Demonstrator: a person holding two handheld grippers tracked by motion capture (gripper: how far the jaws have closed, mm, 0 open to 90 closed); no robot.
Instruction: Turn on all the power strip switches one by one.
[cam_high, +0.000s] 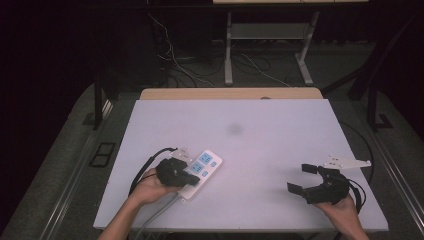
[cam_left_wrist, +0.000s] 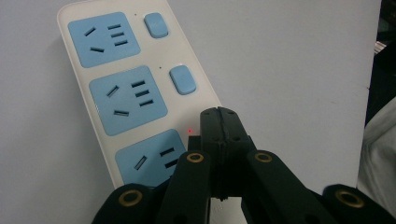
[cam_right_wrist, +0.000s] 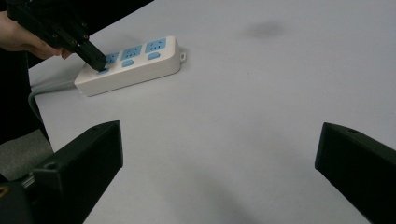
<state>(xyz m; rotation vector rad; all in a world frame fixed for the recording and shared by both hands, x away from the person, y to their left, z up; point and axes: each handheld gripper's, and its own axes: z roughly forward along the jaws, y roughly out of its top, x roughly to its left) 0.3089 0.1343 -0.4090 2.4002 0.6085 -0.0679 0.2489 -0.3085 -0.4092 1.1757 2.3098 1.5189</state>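
A white power strip (cam_high: 205, 167) (cam_left_wrist: 84, 121) (cam_right_wrist: 135, 70) with three blue sockets and three blue switches lies at the front left of the white table (cam_high: 260, 130). My left gripper (cam_high: 195, 179) (cam_left_wrist: 219, 114) (cam_right_wrist: 99, 63) is shut, with nothing between its jaws. Its closed tips rest on the switch nearest the cable end. A small red light (cam_left_wrist: 190, 130) glows beside the tips. The other two switches (cam_left_wrist: 182, 79) are uncovered. My right gripper (cam_high: 299, 178) (cam_right_wrist: 219, 135) hovers open near the front right of the table, far from the strip, with only bare table between its jaws.
The strip's grey cable (cam_high: 160, 210) (cam_right_wrist: 46, 86) runs off the table's front edge on the left. A dark smudge (cam_high: 235, 129) (cam_right_wrist: 266, 30) marks the table's middle. Beyond the far wooden edge (cam_high: 230, 93) are a metal frame and loose floor cables (cam_high: 175, 65).
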